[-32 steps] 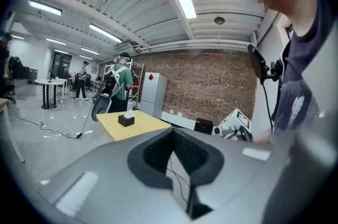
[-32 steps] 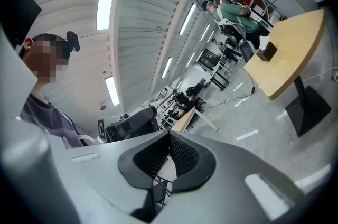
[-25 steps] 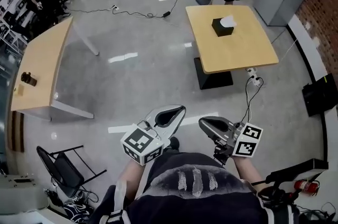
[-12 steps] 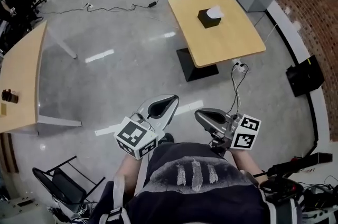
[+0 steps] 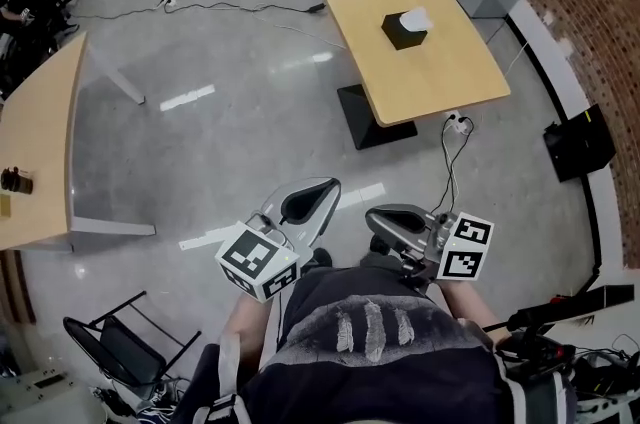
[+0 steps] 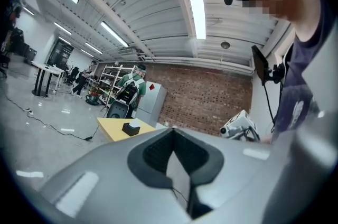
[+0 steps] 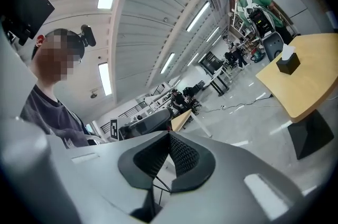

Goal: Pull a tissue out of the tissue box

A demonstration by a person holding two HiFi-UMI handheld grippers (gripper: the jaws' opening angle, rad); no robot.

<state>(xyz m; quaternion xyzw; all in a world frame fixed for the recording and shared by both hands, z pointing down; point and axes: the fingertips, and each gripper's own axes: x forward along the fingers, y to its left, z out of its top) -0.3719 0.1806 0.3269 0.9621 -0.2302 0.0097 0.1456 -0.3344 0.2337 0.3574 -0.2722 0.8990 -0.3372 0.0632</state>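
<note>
Both the left claw [image 5: 306,202] and right claw [image 5: 396,220] are pressed together, empty. The black tissue box [image 5: 403,32], white tissue [image 5: 415,15] apparently poking from its top, sits well away on the square pale-wood desk [image 5: 440,87]. I'm at the approach stage; next I must close in and spread a claw.

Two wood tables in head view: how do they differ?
The right table stands on a single black pedestal; the left table has pale legs. The right table carries the tissue box; the left table bears a small dark object. Both have light wood tops.
</note>
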